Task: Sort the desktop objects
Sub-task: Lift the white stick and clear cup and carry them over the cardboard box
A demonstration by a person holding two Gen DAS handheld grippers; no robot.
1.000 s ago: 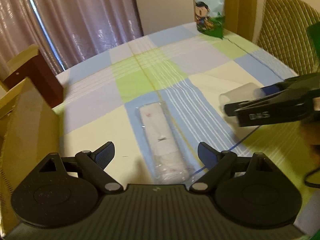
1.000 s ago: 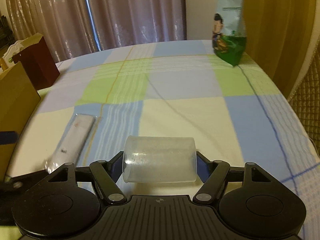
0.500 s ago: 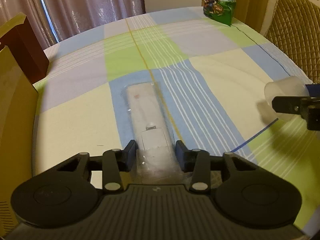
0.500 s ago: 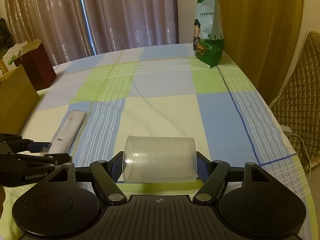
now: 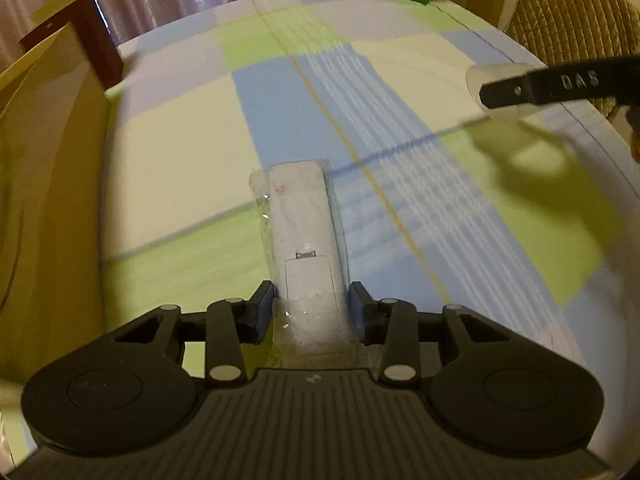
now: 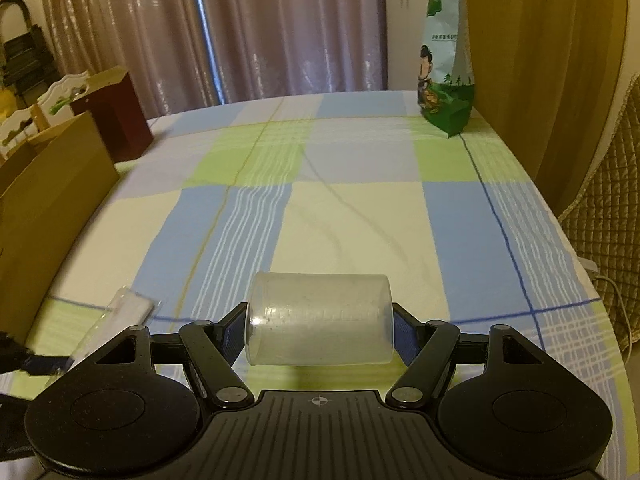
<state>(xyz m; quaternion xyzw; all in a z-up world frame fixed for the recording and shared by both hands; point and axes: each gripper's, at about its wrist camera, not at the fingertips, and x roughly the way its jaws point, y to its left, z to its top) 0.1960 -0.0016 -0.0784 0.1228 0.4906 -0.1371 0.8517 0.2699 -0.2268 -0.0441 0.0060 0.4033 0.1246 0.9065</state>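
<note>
Only leftward: wrapped remote point(image 5: 306, 240), clamped.

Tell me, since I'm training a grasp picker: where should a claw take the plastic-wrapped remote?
Across its narrow width near one end, coming in along its length. The wrapped remote is long, flat and slim, so its parallel long sides fit between the fingers, as the left claw shows.

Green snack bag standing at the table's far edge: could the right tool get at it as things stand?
Probably not yet: the path over the checked tablecloth looks free, but the right tool is shut on a translucent plastic cup, and the green snack bag stands far off.
</note>
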